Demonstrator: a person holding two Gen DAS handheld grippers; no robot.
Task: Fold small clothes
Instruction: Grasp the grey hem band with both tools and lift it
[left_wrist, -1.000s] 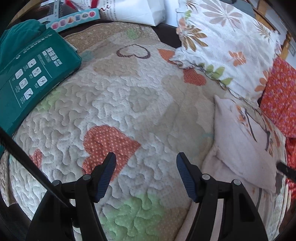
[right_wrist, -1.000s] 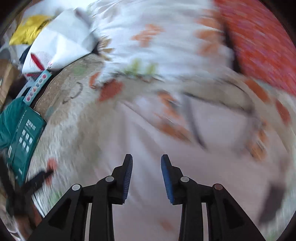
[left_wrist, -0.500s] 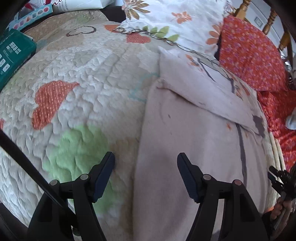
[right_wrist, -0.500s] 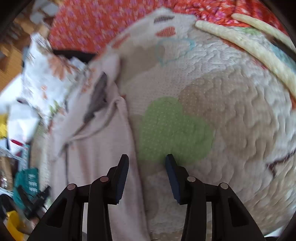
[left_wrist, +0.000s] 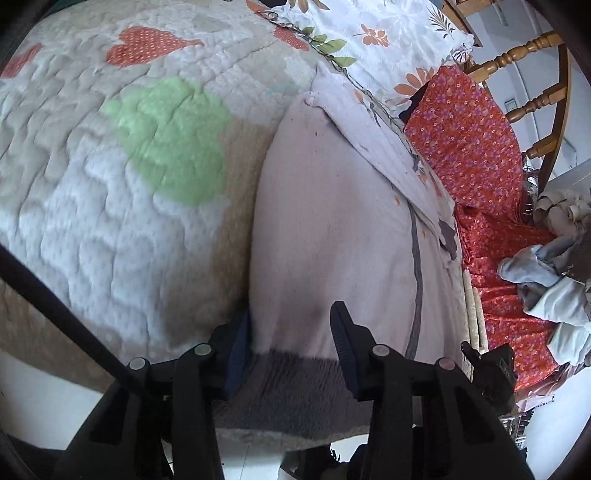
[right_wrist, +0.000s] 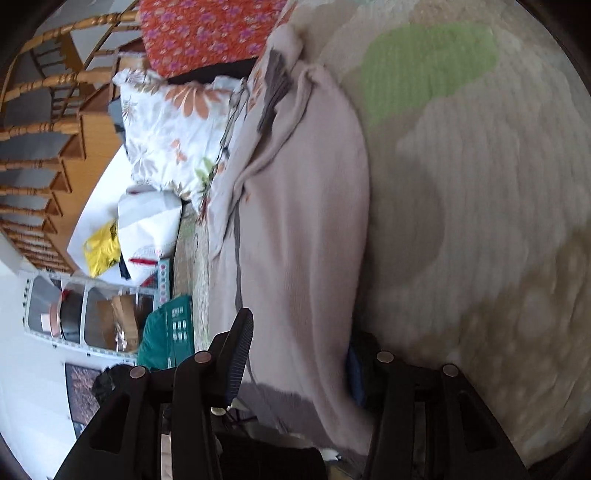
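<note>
A pale pink knit garment (left_wrist: 332, 229) with a grey hem band (left_wrist: 295, 391) lies flat on the quilted bed cover (left_wrist: 110, 184). My left gripper (left_wrist: 290, 349) is open, its jaws straddling the left corner of the hem; the left finger sits under the garment's edge. In the right wrist view the same garment (right_wrist: 303, 221) runs away from me. My right gripper (right_wrist: 299, 362) is open around the hem's other corner, with the right finger partly hidden under the cloth.
A floral pillow (left_wrist: 369, 33) and a red flowered cushion (left_wrist: 472, 129) lie at the head of the bed by a wooden headboard (left_wrist: 524, 51). A heap of pale clothes (left_wrist: 554, 273) sits at the right. A green box (right_wrist: 177, 332) lies at the bed's far side.
Both grippers moved down to the near hem of the garment. Each now has its open jaws around a hem corner, where before they hovered over the bed.
</note>
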